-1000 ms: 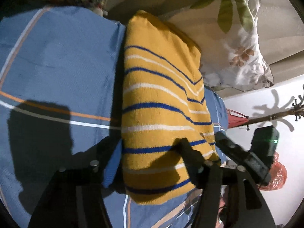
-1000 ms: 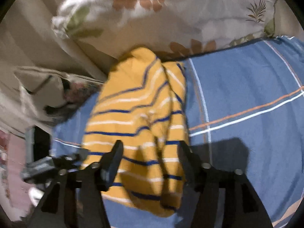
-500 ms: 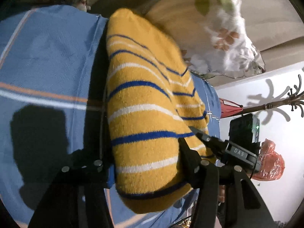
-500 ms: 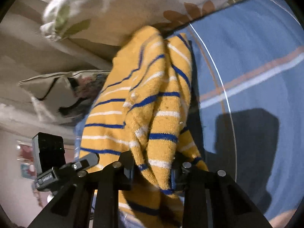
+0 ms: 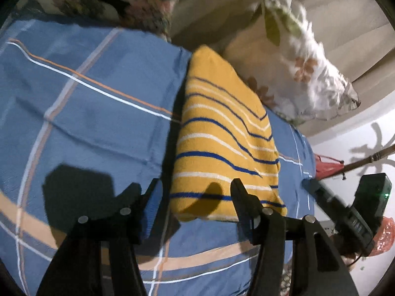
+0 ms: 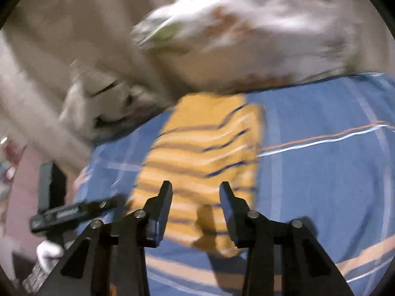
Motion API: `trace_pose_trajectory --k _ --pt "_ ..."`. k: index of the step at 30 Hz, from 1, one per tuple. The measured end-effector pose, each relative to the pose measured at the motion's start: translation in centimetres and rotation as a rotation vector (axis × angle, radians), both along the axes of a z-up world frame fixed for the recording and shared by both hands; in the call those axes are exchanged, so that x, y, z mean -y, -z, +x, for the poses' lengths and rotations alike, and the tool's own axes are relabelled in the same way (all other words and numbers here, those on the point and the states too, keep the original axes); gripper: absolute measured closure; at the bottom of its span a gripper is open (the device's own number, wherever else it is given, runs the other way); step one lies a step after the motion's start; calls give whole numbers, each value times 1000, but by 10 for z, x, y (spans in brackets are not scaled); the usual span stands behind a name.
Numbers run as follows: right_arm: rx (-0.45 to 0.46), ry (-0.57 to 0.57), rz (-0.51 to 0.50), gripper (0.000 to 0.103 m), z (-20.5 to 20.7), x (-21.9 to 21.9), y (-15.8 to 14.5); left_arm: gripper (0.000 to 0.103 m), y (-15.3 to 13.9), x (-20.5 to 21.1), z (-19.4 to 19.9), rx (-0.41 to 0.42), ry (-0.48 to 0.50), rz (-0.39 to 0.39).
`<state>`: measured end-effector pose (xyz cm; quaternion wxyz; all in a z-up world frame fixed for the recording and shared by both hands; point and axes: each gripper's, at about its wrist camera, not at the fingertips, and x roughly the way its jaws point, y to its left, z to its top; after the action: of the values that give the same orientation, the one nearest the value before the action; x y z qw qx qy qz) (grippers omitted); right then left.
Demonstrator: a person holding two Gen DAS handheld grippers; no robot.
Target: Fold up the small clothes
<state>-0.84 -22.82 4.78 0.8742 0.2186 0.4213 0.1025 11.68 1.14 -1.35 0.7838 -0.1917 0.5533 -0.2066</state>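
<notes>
A yellow sweater with blue and white stripes lies folded into a long strip on the blue checked bedsheet. My left gripper hovers open over its near end, and one finger casts a shadow on the knit. Nothing is pinched between the fingers. In the blurred right wrist view the sweater lies flat below my right gripper. Its jaws are opening, with no cloth between them. Each gripper shows at the edge of the other's view: the right gripper and the left gripper.
A white floral pillow lies just beyond the sweater's far end. A patterned cushion sits at the head of the bed. The bed's edge, a red bag and a wooden coat stand are at the right. A white-gloved hand holds the left gripper.
Half a second ago both grippers pinched the sweater's near end and held it up. Now it lies flat on the bed, released, and both grippers have drawn back and upward.
</notes>
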Motion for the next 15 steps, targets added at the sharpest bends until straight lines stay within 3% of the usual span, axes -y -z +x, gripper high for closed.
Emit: trace_pose_trajectory --k 3,6,10,12,15 --pt "-78 -76 -57 70 10 -18 30 47 -14 -11 -15 68 -25 27" --pt "-161 -45 -186 75 22 -15 67 47 -37 -6 -32 187 -44 115" --pt "-148 63 -49 72 12 9 59 44 -75 -6 -63 406 -85 283" --pt "-109 90 -73 69 5 12 46 24 -94 0 -81 537 -127 396" --pt "-59 114 -71 64 -10 10 25 4 -120 10 -103 696 -199 498"
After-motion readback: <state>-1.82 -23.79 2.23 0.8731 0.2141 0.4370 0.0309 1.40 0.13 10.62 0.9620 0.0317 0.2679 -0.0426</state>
